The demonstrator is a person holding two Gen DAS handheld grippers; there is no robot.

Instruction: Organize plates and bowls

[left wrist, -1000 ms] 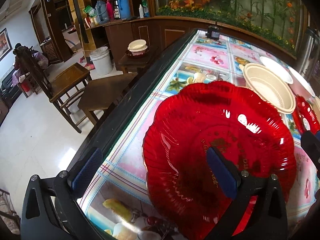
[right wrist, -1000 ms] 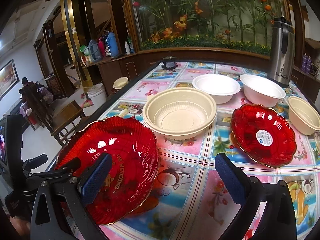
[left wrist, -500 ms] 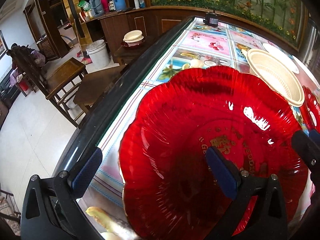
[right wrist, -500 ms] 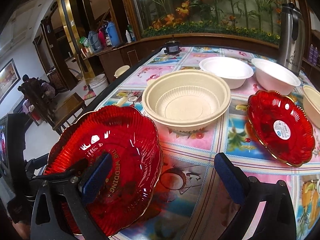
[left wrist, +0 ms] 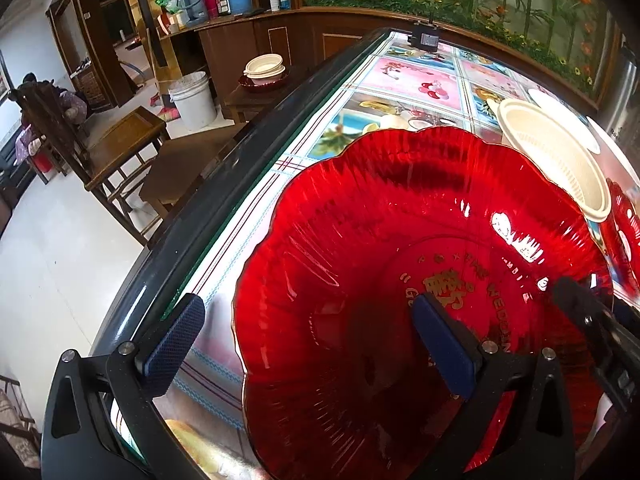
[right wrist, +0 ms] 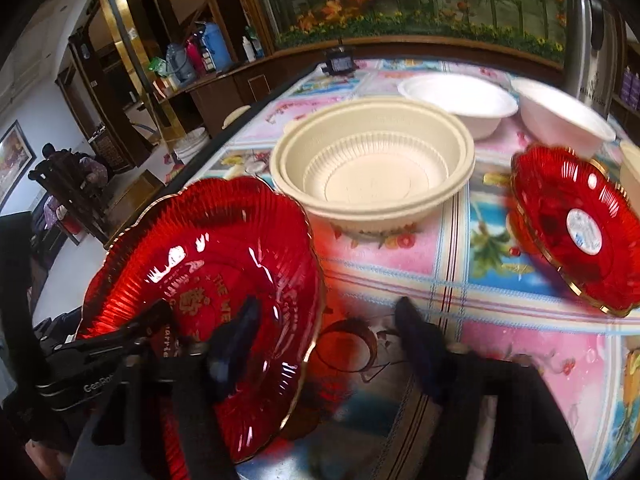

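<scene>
Dark wood cabinets [left wrist: 248, 36] and a planter wall of artificial flowers [right wrist: 420, 4] enclose a dining room whose glass-topped table [right wrist: 452, 248] carries a bright fruit-print cloth. Large scalloped red glass plate with gold lettering [left wrist: 400, 280] sits near the table's left edge, tilted, its ribbed rim lifted toward the cameras. Left gripper [left wrist: 304, 340] stands wide open: its left pad hangs over the table's dark border, its right pad lies over the plate's centre, and the plate's left rim falls between them without visible pressure. Right gripper [right wrist: 324, 328] is closing; its left finger overlies the plate's inner face, its right finger is over the cloth, and the plate's right rim lies between them. Motion blur hides whether the pads touch glass. Beyond the plate, toward the table's middle, stands a cream ribbed plastic bowl [right wrist: 372, 168], apparently two nested. Two white bowls [right wrist: 460, 100] sit nearer the far edge beside a steel thermos jug [right wrist: 588, 40]. A smaller red glass plate bearing a white sticker [right wrist: 576, 228] lies toward the right edge. Off the table, wooden chairs [left wrist: 120, 148] and a white bucket [left wrist: 192, 100] stand on a pale floor.
</scene>
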